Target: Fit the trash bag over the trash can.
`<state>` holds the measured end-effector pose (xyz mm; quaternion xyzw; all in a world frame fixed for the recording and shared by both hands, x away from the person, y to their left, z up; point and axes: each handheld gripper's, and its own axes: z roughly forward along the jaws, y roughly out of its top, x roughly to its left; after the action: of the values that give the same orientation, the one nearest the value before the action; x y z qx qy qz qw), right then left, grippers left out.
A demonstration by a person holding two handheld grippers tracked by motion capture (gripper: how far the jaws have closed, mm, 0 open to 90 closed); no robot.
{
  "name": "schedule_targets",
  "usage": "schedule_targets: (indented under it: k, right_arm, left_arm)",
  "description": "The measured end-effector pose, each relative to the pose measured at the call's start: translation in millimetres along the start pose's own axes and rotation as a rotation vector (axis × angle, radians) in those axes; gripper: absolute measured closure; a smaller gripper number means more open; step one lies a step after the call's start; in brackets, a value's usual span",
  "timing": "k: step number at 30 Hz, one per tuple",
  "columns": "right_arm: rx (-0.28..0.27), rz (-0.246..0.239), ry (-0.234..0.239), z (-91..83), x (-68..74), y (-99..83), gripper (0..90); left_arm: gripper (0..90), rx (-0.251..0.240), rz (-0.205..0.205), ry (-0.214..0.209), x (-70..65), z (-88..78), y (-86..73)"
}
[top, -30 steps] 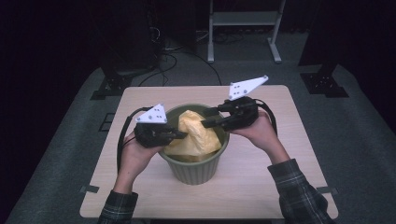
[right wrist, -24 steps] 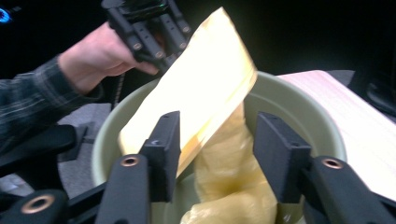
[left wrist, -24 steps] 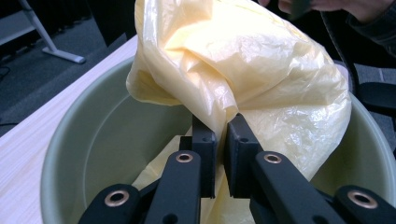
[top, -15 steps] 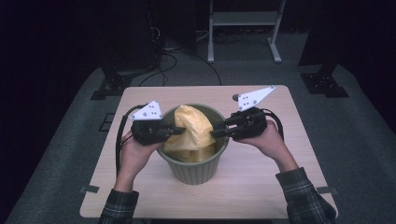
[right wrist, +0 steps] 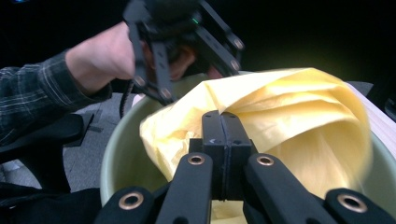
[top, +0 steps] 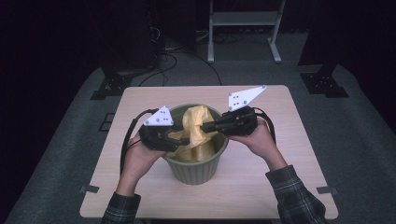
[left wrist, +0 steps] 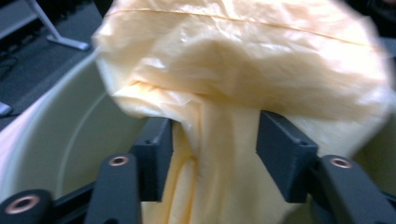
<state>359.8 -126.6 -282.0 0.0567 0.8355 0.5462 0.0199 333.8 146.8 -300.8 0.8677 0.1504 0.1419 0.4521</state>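
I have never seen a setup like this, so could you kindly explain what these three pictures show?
A person sits at a wooden table and holds a hand-held tool with two black fingers in each hand. One picture looks down from above; the other two come from cameras riding on each tool. On the table stands a green bin with a yellow plastic bag in it. The left gripper has just been opening, and the bag hangs loose between its fingers. The right gripper has just closed, apparently pinching the bag's edge.

The left hand-held gripper (left wrist: 212, 156) has just been opening its jaws around the yellow bag (top: 198, 133), while the right hand-held gripper (right wrist: 223, 135) has closed, pinching the bag's edge over the bin (top: 194, 165).
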Motion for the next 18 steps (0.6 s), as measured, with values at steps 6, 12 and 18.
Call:
schedule_targets:
  k: [6,12,18]
  right_arm:
    - [0.029,0.036,-0.068,-4.8,-5.8,-4.2,90.0]
    - [0.063,0.041,-0.104,-7.2,-7.2,-7.0,90.0]
    - [0.054,0.054,-0.100,-15.0,-8.0,-12.9,90.0]
  left_arm:
    - [40.2,-0.061,0.013,0.003,-1.3,-25.6,2.5]
    - [38.8,-0.085,0.039,0.068,-5.4,-41.9,11.7]
    - [39.9,-0.109,0.050,0.048,-3.7,-38.3,21.0]
